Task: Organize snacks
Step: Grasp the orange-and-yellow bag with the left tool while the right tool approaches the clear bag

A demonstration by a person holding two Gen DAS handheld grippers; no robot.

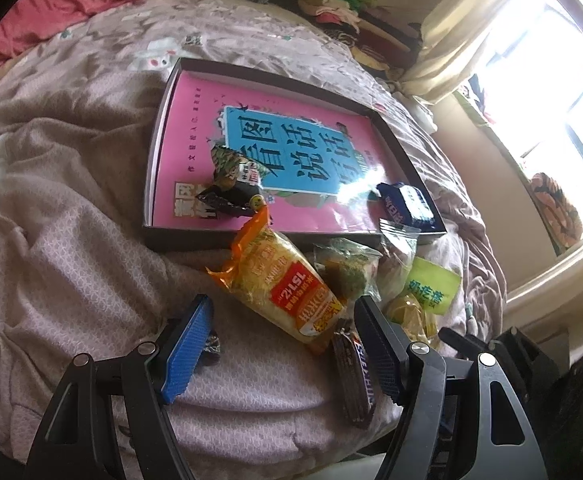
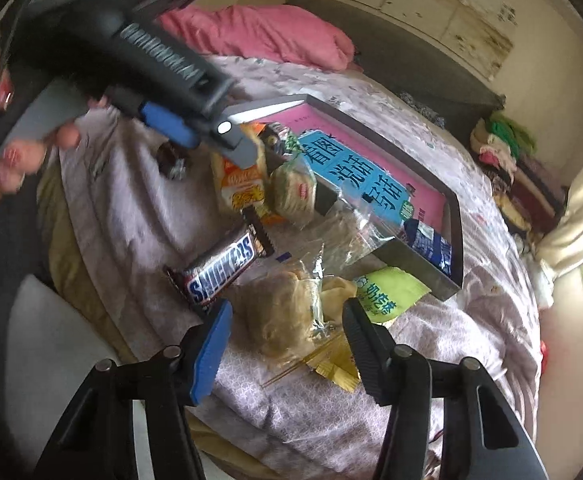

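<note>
Snickers bar (image 2: 221, 270) flat on bedspread; blue packet (image 2: 429, 246) (crumpled) in tray (image 2: 456, 240).

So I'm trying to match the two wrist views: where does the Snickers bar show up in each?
Left wrist: Snickers bar low, right of centre, lying against the inside of the left gripper's right-hand finger.
Right wrist: bar left of centre, label readable, up and left of the right gripper.
Shared landmark: the grey tray with the pink book.

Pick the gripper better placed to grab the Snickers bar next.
Left. The left gripper is open right over the Snickers bar, which lies by its finger; the right gripper frames a bread packet instead.
</note>
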